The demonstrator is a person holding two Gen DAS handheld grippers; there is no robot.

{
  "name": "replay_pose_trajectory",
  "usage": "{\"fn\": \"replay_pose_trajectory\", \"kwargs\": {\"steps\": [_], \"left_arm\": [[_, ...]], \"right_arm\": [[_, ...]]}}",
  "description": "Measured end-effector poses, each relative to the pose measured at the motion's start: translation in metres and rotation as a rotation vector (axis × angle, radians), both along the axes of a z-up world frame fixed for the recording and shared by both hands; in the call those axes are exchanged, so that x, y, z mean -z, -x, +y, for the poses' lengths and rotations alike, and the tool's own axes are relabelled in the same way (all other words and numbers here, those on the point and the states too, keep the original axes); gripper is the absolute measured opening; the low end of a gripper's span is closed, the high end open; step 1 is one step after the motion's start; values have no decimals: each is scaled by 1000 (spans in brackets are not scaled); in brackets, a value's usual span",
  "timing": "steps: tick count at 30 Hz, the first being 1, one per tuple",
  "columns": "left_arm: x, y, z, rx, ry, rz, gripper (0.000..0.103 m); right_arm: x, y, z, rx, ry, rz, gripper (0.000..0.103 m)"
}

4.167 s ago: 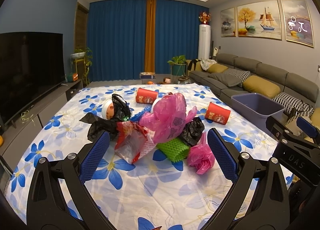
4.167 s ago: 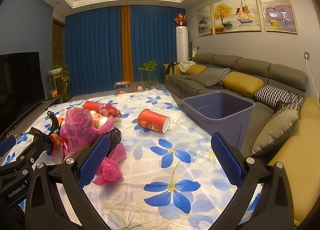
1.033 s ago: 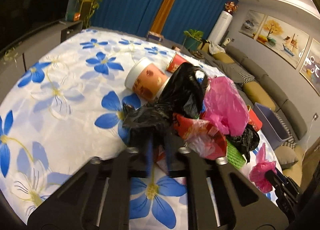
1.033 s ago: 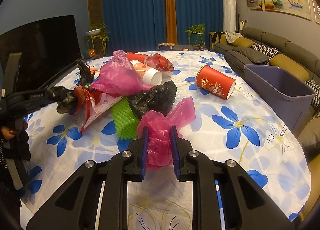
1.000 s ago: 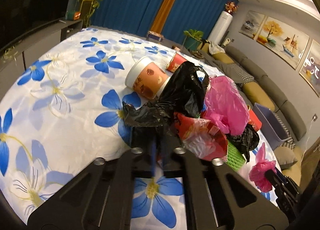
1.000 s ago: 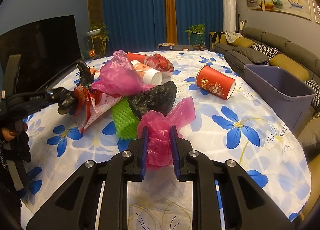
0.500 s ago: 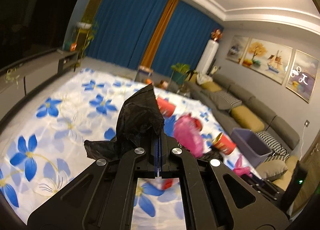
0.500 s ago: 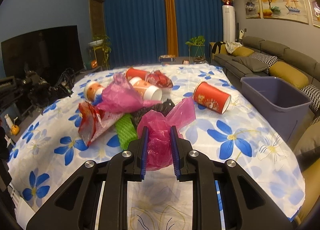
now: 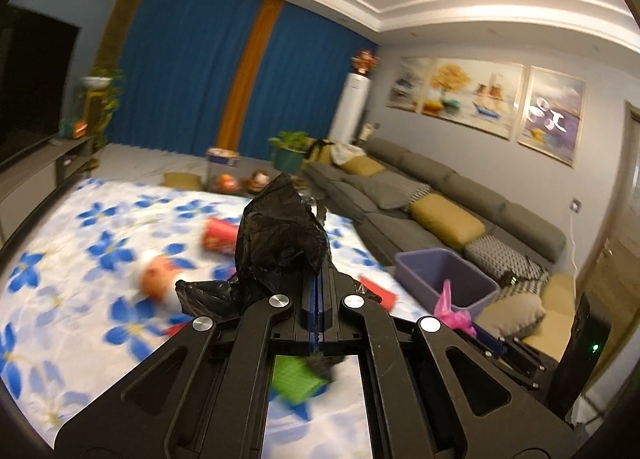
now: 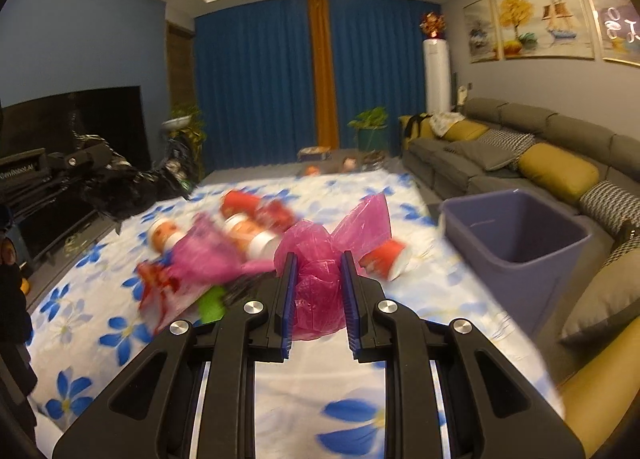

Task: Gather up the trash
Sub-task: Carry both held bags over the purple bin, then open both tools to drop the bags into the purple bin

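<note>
1. Left gripper (image 9: 318, 291): fingers pressed fully together on a fold of the black plastic bag (image 9: 280, 235), bag carried above the desk (image 9: 60, 259) and bunched upward from the pinch.
2. Right gripper (image 10: 318, 295): fingers clamped on the crumpled pink plastic bag (image 10: 320, 287), bulk wedged between the pads, one loose corner flaring up past the tips.
3. Handling, judged: both bags thin film, very light, soft and slippery; no breakage risk. Likely to slide out of a loose pinch or billow in a fast swing. Best held at a bunched, multi-layer fold, as now, not at a single free edge.
4. Destination, judged: purple bin (image 10: 516, 227) beside the desk on the sofa side, open-topped and apparently bare inside; rim clear of both grippers.
5. Remaining on the desk, blurred: red paper cup (image 10: 386, 259) near the bin-side edge, further cups (image 10: 248, 235), another pink bag (image 10: 208, 255), a red wrapper (image 10: 156, 287), green foam netting (image 10: 212, 307).
6. Obstructions: none seen between either bag and the bin. Sofa (image 10: 540, 163) and cushion (image 10: 600, 299) close behind the bin. Risk of trailing film snagging the red cup or the bin rim.
</note>
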State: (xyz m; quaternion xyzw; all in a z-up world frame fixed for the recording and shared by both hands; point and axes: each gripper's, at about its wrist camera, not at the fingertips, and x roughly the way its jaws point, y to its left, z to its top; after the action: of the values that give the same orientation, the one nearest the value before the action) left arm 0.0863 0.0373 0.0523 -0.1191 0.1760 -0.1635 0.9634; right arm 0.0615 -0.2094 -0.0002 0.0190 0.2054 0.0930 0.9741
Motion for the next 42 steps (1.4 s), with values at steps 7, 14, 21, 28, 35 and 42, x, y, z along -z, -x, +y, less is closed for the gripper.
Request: {"fn": "replay_pose_trajectory", "kwargs": {"steps": [7, 14, 21, 28, 35, 42], "left_arm": [[-3, -48, -91, 146, -21, -4, 0], [10, -103, -177, 286, -15, 13, 0], [22, -145, -240, 379, -28, 18, 0], [34, -176, -279, 433, -24, 43, 0], [48, -198, -305, 468, -22, 76, 0], [61, -213, -320, 497, -1, 114, 0]], "right_arm": [[-24, -21, -58, 139, 45, -68, 22], [-40, -55, -128, 290, 54, -117, 22], [-41, -85, -182, 366, 26, -117, 22], [-28, -116, -200, 383, 17, -85, 22], [-21, -134, -205, 382, 12, -63, 23], [-13, -142, -210, 387, -9, -40, 24]]}}
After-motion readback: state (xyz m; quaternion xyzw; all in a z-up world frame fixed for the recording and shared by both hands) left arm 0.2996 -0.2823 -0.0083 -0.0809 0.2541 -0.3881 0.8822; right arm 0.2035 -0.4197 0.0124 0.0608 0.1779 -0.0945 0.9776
